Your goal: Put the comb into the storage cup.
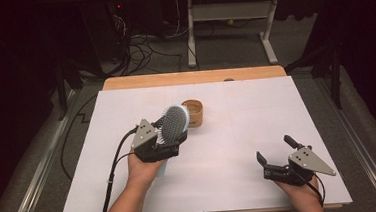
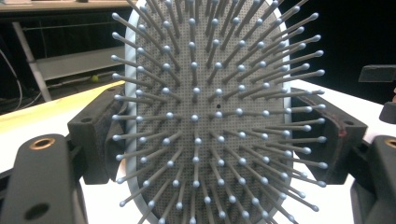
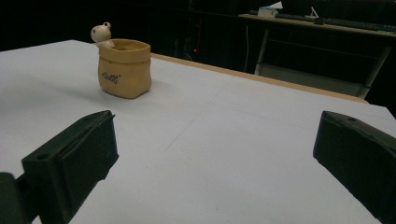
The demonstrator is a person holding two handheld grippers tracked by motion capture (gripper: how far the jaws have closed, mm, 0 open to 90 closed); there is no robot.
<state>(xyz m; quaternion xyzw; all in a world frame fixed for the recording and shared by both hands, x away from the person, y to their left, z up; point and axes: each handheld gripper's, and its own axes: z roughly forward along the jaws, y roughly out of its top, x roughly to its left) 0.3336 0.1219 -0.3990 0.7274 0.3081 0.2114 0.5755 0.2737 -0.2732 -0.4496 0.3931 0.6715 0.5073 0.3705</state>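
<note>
Pale-blue hairbrush (image 1: 173,123) is clamped by the left gripper (image 1: 159,144) mid-frame, bristles up, beside the pot (image 1: 195,112); right gripper (image 1: 274,155), lower right, gapes idle.

Even overhead light falls on the white table (image 1: 239,147), which stands bright against a dim, nearly black room. Shadows under the things are soft and faint. In the left gripper view the hairbrush (image 2: 210,116) bristles are sharp; the nearest jaws blur slightly.

Pale blue hairbrush (image 1: 173,123) with a grey dotted pad and grey ball-tipped bristles, tan sack-shaped pot (image 3: 124,68) with a cream figure on its rim, white table (image 1: 238,132), wooden far edge.
</note>
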